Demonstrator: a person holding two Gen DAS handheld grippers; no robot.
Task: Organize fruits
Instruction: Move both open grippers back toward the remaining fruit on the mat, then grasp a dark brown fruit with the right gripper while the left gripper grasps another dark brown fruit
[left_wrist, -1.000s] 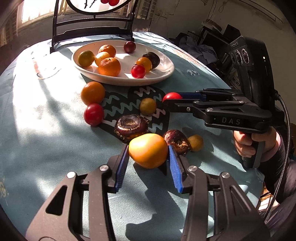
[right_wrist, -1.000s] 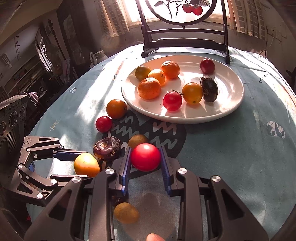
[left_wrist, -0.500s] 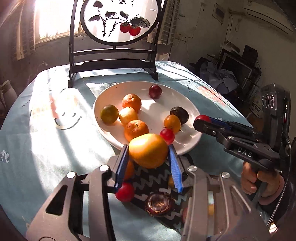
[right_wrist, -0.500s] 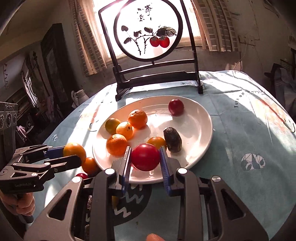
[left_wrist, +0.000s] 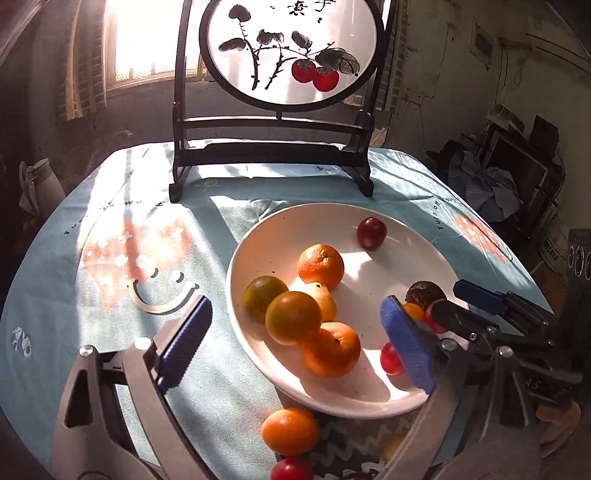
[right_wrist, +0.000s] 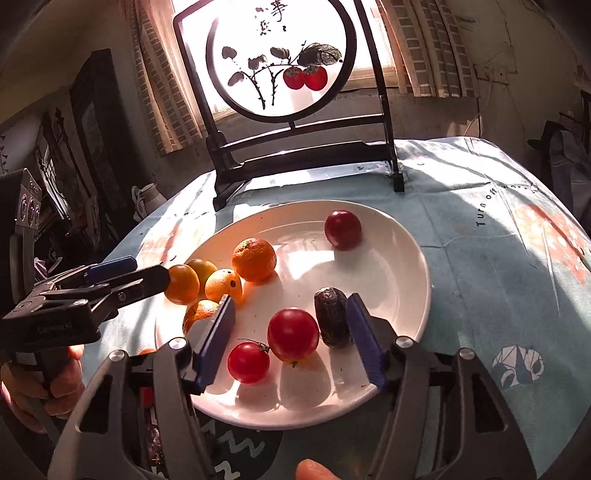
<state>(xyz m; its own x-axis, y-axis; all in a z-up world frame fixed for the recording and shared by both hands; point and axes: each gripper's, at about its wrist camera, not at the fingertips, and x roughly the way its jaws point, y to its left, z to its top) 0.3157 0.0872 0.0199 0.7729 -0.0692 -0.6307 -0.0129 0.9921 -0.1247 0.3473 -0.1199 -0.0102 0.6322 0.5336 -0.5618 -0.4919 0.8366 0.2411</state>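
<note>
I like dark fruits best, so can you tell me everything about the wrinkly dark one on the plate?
The wrinkly dark fruit is an oval, brown-black lump with shrivelled, slightly shiny skin. It lies on the white plate, toward the near right side, long end pointing away from the right wrist camera, and casts a shadow there. A big red tomato sits close at its left. It appears right beside the blue right pad of the right hand-held gripper, whose jaws stand apart, so nothing grips it.

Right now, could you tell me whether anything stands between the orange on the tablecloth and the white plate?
Nothing visible does: the orange lies just outside the white plate, by its near rim, with only tablecloth between them.
</note>
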